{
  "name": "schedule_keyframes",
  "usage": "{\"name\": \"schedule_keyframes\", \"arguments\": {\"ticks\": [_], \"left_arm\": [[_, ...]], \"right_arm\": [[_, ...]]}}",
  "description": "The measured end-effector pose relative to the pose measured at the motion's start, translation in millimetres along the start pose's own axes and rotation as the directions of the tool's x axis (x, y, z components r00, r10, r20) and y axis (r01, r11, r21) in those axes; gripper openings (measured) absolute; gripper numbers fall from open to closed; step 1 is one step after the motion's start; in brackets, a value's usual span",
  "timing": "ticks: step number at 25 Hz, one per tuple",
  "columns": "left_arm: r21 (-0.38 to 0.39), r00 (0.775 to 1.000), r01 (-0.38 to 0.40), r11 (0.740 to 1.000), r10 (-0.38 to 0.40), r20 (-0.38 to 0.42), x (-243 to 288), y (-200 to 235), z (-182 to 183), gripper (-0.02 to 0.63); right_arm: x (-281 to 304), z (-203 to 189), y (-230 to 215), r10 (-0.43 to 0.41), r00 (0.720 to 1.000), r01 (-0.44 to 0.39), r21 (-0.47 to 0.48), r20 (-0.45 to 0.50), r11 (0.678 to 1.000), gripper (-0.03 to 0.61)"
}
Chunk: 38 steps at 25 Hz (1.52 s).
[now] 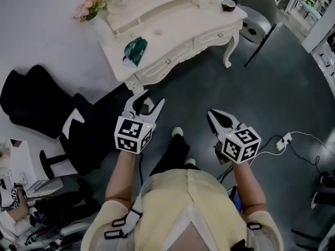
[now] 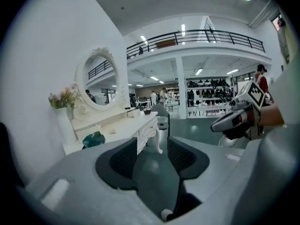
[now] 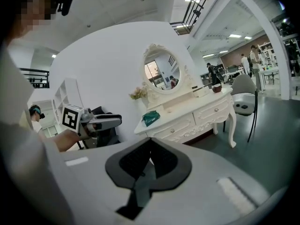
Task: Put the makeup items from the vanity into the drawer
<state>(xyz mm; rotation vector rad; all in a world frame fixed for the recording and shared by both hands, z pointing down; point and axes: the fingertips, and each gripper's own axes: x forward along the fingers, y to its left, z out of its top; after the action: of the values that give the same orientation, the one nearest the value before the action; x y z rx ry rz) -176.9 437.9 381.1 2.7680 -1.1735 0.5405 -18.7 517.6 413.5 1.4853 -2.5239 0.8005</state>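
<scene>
Teal pouch (image 1: 135,50) at the vanity's (image 1: 172,20) left end, probably soft, light, best pinched mid-body; short of the vanity, my left gripper (image 1: 150,99) gapes empty, my right gripper (image 1: 211,114) is closed on nothing.

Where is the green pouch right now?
In the head view the green pouch lies on the white vanity near its left end, below the pink flowers and beyond the left gripper.

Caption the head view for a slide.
Left gripper open, right gripper shut, both empty before the white vanity with a teal pouch.
</scene>
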Motion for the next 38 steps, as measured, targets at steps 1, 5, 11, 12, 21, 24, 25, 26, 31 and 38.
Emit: {"name": "schedule_keyframes", "arguments": {"ticks": [1, 5, 11, 12, 21, 24, 25, 26, 31, 38], "left_arm": [[0.032, 1.000, -0.003, 0.999, 0.003, -0.013, 4.8, 6.2, 0.9, 0.207], [0.123, 0.999, 0.010, 0.992, -0.004, -0.048, 33.8, 30.4, 7.0, 0.215], [0.264, 0.991, 0.044, 0.963, -0.009, -0.132, 94.5, 70.5, 13.3, 0.216], [0.287, 0.989, 0.046, 0.957, -0.004, -0.145, 105.1, 78.7, 15.6, 0.216], [0.476, 0.961, 0.124, 0.871, 0.014, -0.276, 202.5, 161.0, 34.6, 0.216], [0.507, 0.948, 0.188, 0.841, -0.020, -0.319, 229.5, 177.7, 36.3, 0.216], [0.514, 0.942, 0.211, 0.831, -0.033, -0.333, 237.7, 181.9, 35.7, 0.216], [0.519, 0.936, 0.235, 0.822, -0.046, -0.349, 245.0, 185.7, 34.3, 0.216], [0.538, 0.903, 0.320, 0.780, -0.080, -0.422, 274.8, 209.2, 30.2, 0.214], [0.575, 0.866, 0.402, 0.713, -0.091, -0.492, 320.2, 228.5, 25.8, 0.207]], "right_arm": [[3.3, 0.6, -2.1, 0.002, 1.000, -0.002, -0.002, -0.005, 1.000, 0.005], [16.9, 10.5, -17.4, -0.008, 1.000, 0.008, -0.006, -0.015, 1.000, 0.005], [60.3, 19.0, -44.0, -0.020, 0.998, 0.020, 0.001, -0.055, 1.000, 0.005], [69.3, 21.4, -48.0, -0.018, 0.998, 0.019, 0.005, -0.065, 1.000, 0.005], [167.1, 61.1, -79.2, 0.012, 0.990, -0.011, 0.003, -0.138, 1.000, 0.005], [198.6, 76.1, -90.9, 0.018, 0.987, -0.019, -0.005, -0.157, 1.000, 0.005], [208.5, 80.8, -94.7, 0.019, 0.987, -0.020, -0.006, -0.161, 1.000, 0.005], [217.9, 85.0, -97.7, 0.022, 0.986, -0.023, -0.005, -0.164, 1.000, 0.005], [256.5, 97.4, -107.0, 0.039, 0.982, -0.042, -0.011, -0.186, 0.999, 0.005], [292.9, 101.5, -124.0, 0.097, 0.966, -0.101, -0.005, -0.239, 0.995, 0.005]]}}
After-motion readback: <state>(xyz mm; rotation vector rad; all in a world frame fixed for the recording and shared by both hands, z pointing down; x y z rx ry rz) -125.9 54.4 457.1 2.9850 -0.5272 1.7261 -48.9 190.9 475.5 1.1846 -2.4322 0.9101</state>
